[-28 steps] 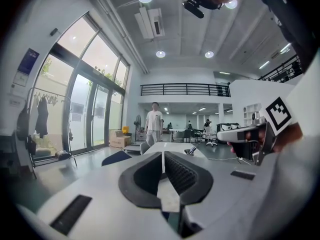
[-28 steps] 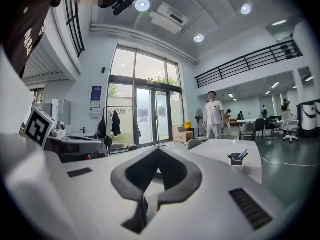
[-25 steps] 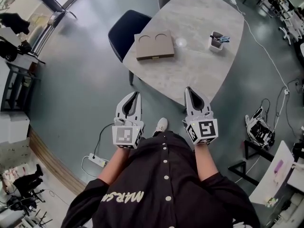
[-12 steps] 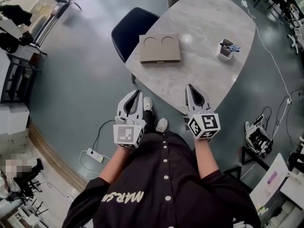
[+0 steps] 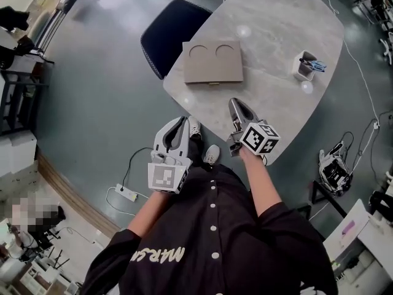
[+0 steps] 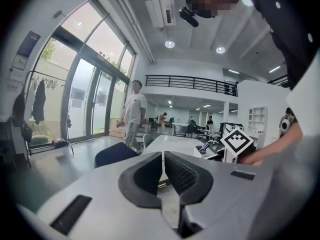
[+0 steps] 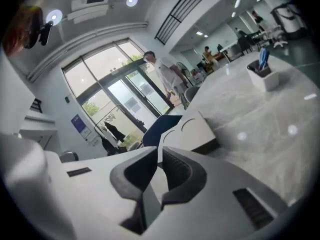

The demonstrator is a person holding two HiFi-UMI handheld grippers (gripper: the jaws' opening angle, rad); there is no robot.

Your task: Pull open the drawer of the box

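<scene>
Overhead, the head view shows a flat tan rectangular box (image 5: 213,62) with two round recesses in its lid. It lies in the upper middle of the frame on a pale grey, marble-patterned tabletop (image 5: 276,29). The box's front edge faces the person and carries a small golden pull (image 5: 212,83) at its middle; the drawer looks closed.

The right gripper (image 5: 236,102) is white with a black-and-white marker cube. It hangs over the tabletop's near edge, just below the box in the frame and not touching it. In the right gripper view, its dark ribbed fingers (image 7: 176,170) are drawn together with only a thin slit between them and nothing held, and the box (image 7: 192,133) sits beyond them.

The left gripper (image 5: 182,121) is over the grey floor at lower centre-left, off the tabletop. In the left gripper view, its fingers (image 6: 177,171) are likewise closed and empty.

A dark blue chair (image 5: 172,32) stands at the tabletop's upper-left side. A small white pen holder (image 5: 307,68) sits near the right edge, well apart from the box. A white power strip (image 5: 128,193) lies on the floor at lower left.
</scene>
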